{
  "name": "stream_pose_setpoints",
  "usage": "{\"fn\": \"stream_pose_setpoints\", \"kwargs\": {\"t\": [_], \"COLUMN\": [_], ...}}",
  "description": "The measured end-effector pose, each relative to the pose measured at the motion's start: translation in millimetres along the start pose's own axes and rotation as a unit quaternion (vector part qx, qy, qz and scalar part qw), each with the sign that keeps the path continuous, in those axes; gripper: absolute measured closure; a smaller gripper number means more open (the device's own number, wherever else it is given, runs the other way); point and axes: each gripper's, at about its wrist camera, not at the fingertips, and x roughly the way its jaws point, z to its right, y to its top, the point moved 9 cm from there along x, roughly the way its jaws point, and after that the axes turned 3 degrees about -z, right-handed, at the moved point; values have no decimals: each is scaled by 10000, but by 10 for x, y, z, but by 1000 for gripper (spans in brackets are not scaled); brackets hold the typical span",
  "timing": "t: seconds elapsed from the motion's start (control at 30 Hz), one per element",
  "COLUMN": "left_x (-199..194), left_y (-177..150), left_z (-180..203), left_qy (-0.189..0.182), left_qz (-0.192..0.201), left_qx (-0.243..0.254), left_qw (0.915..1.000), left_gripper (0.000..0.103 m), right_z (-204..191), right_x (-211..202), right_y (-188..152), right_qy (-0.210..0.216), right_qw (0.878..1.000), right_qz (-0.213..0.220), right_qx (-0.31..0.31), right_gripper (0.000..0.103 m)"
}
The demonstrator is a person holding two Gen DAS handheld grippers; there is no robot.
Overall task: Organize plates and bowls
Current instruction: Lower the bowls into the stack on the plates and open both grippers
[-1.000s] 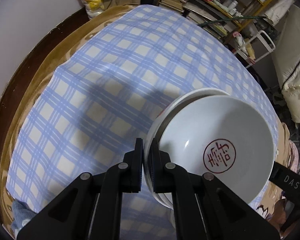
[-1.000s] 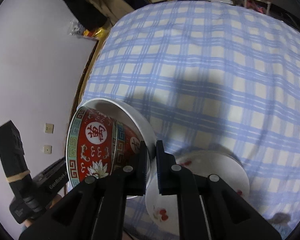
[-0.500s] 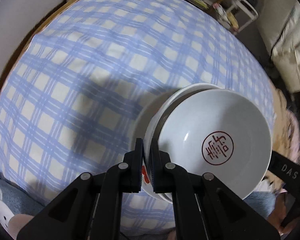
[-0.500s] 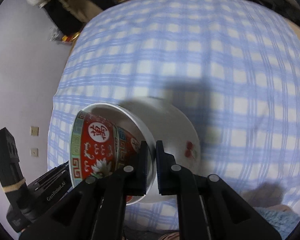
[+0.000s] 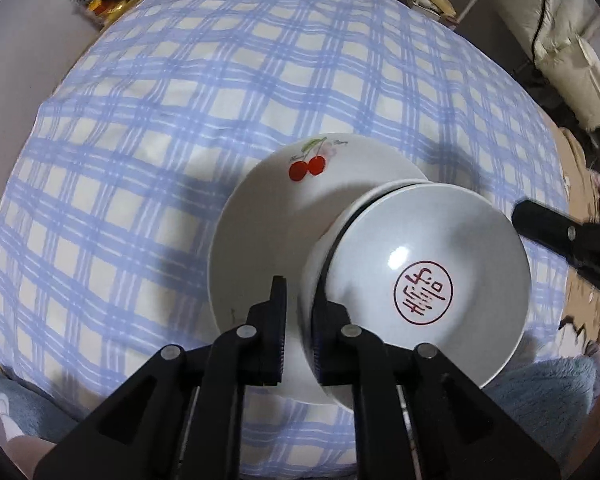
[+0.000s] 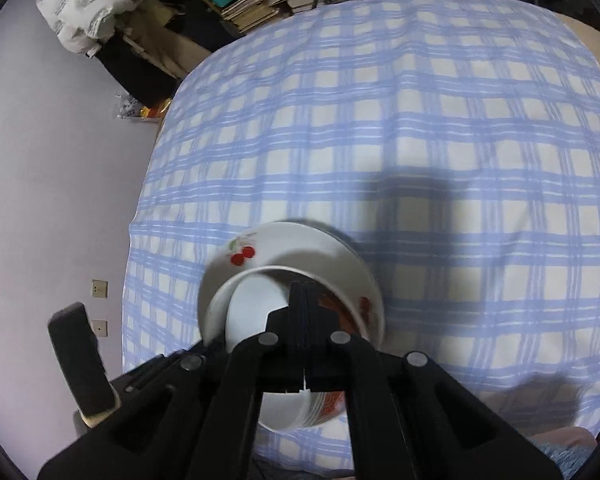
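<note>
Counter: a counter (image 5: 160, 120) under a blue and white checked cloth carries the dishes.
Plate: a white plate (image 5: 260, 220) with a pair of red cherries painted near its far rim lies flat on the cloth, close to the near edge.
Outer bowl: a white bowl (image 5: 312, 272) sits on the right part of the plate, covering that side of it.
Inner bowl: a pale bowl (image 5: 432, 248) with a round red seal mark on its bottom is nested in the white one. A dark gap shows between the two rims on the left side.
Left jaws: the left gripper (image 5: 299, 296) points steeply down at the left rim of the outer bowl. Its jaws have just been opening and stand a little apart. The rim is between them, and a strip of plate shows between the left pad and the rim, so the pads do not clamp it.
Right jaws: the right gripper (image 6: 300, 292) is over the opposite side of the bowls. Its jaws have just been closing and now meet, with nothing between them.
Right view: the bowls look blurred there, with red pattern showing on an outer wall.
Background: stacked books (image 6: 260, 4) lie beyond the far edge.
</note>
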Motion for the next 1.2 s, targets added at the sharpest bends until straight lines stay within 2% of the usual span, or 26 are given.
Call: {"fn": "stream_pose_setpoints", "kwargs": {"t": [0.1,0.27,0.57,0.77,0.83,0.93,1.03,1.1,1.13,1.17,1.2], "left_x": [-18,-67,-93,-200,-267,-483,-759,-914,-998,-1071,-1140], "left_y": [9,6,18,1,-5,30,44,8,-7,-30,-51], "left_z": [-17,-15,-48,-68,-52,-96,-144,-145,-152,-158,-156], "left_qy": [6,118,50,-196,-136,231,242,311,391,461,515], "left_qz": [-15,189,258,260,373,825,1219,1476,1644,1795,1940], "left_qx": [-7,163,62,4,82,102,20,88,123,146,177], "left_qw": [10000,9996,9996,9995,9992,9963,9922,9885,9855,9826,9795], "left_gripper": [90,90,90,89,89,86,83,76,73,64,54], "right_z": [119,247,154,73,60,57,79,85,85,83,79], "right_x": [-12,-163,-476,-622,-662,-717,-769,-830,-867,-918,-961], "right_y": [-59,-94,-145,-175,-184,-206,-227,-251,-260,-268,-278], "right_qy": [74,128,-32,-258,-234,-281,-352,-333,-335,-349,-376], "right_qw": [9999,9999,9989,9953,9948,9935,9922,9911,9900,9882,9862], "right_qz": [-41,-58,226,456,520,652,751,867,958,1085,1198], "right_qx": [142,97,-399,-814,-845,-894,-932,-954,-983,-1027,-1080], "right_gripper": [100,100,100,99,99,97,91,78,65,56,53]}}
